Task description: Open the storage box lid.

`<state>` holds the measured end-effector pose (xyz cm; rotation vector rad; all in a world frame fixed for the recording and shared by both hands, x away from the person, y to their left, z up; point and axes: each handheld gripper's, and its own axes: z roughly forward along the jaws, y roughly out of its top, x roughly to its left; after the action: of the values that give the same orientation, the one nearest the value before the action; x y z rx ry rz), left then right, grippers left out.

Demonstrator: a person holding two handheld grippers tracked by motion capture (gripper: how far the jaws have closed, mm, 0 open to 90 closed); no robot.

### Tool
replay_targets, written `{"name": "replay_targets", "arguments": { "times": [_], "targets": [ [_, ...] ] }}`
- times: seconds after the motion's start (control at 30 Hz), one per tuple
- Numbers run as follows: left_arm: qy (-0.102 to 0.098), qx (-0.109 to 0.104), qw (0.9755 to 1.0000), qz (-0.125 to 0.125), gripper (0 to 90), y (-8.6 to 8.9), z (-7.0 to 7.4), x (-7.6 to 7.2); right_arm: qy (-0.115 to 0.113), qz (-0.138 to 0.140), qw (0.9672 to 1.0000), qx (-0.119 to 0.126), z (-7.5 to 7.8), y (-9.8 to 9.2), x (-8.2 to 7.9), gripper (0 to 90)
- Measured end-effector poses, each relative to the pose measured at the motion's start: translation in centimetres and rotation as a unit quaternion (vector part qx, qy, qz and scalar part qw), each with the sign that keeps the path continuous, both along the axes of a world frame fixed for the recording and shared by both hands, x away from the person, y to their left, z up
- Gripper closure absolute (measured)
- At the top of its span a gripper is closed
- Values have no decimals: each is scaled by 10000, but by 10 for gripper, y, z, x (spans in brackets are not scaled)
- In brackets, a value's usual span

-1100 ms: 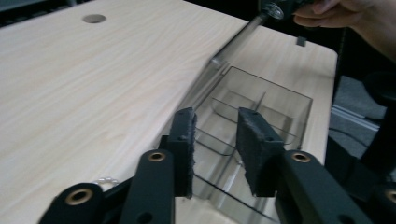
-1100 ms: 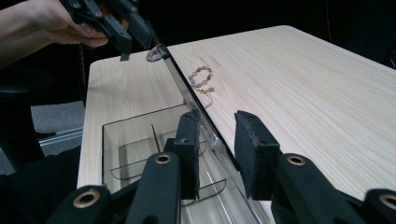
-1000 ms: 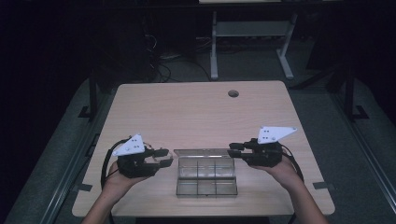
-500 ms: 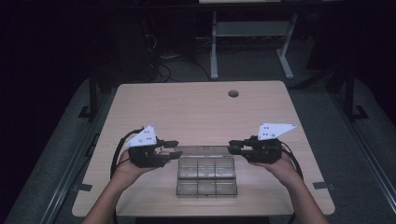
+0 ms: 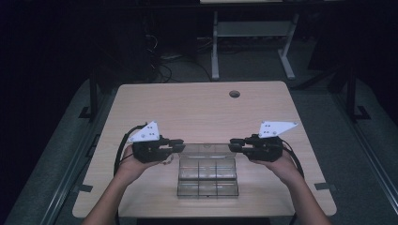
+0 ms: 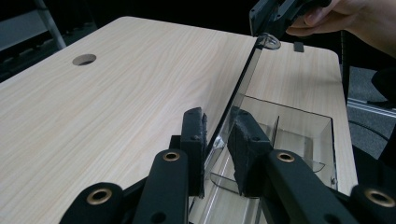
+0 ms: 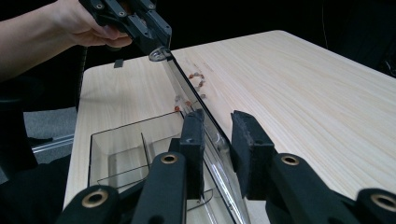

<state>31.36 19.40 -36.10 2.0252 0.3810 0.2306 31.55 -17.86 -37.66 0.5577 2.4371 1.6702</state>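
Since a second ago your left gripper has moved in to the clear plastic organizer box near the front edge of the pale wood-grain counter. Its jaws have just been closing on the raised transparent lid. Your right gripper holds the lid's other end, jaws narrowly parted around it. The compartments look empty.

The high view looks forward and down from above the pale wooden tabletop. Each gripper view sits close and low, facing the other across the clear plastic compartment box, which all three views share.
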Motion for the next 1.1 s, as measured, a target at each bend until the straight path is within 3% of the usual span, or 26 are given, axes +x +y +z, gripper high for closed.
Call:
{"name": "replay_targets", "arguments": {
  "times": [0.53, 0.87, 1.1],
  "targets": [
    [222, -216, 9995, 14, 779, 2, -1, 16, 16, -51, 10000, 41, 2, 0, 14, 756],
    [336, -223, 9992, 14, 798, 3, 0, 27, 138, -136, 9998, 98, 1, 0, 26, 756],
    [512, -347, 9981, 19, 800, 5, -3, 37, 222, -148, 9996, 95, 1, 1, 34, 764]
  ]
}}
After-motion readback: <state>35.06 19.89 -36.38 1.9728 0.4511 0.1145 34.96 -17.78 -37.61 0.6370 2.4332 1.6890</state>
